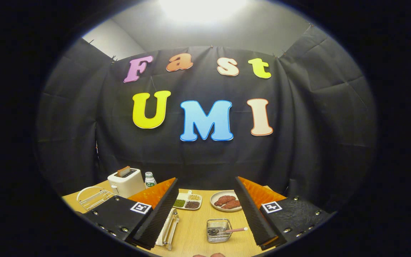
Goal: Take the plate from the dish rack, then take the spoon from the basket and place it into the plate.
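A: What can we see of the tongs (205,214)?

B: They stand wide apart and hold nothing; each finger is cut off at its near end.

A: And the spoon (227,231)?

B: It lies in the small wire basket (218,231) on the desk (191,235), between the fingers at about 5 o'clock, pink handle pointing toward 3 o'clock. Its bowl is hard for us to make out through the wire.

A: The dish rack (93,197)?

B: It sits at 9 o'clock, beyond the left finger, partly hidden. We cannot tell whether a plate stands in it.
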Motion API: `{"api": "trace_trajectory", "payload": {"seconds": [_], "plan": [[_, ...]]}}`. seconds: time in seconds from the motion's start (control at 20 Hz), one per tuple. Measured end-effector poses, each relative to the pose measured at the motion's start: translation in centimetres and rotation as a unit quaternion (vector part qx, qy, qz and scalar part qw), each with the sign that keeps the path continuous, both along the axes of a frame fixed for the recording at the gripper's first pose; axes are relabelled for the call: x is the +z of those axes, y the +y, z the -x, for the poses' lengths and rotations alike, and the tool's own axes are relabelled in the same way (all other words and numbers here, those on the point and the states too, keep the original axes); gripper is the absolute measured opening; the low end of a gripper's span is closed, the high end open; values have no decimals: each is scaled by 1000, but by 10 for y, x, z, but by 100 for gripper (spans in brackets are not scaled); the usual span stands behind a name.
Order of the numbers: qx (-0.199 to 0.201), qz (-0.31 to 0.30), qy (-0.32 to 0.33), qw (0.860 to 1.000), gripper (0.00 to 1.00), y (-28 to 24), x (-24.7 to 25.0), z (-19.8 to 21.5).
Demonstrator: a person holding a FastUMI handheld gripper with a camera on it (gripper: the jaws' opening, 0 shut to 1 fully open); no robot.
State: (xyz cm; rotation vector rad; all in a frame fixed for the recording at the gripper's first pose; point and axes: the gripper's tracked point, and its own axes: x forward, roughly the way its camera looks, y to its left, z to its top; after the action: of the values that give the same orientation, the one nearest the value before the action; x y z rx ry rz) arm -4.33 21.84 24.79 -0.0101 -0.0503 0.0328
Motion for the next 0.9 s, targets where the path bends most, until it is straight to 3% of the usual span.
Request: {"api": "trace_trajectory", "payload": {"seconds": [0.35, 0.65, 0.9], "plan": [[22, -51, 130, 990, 97, 44, -24, -13], [60, -127, 275, 951, 99, 81, -63, -17], [96, -137, 334, 927, 99, 113, -77, -17]]}}
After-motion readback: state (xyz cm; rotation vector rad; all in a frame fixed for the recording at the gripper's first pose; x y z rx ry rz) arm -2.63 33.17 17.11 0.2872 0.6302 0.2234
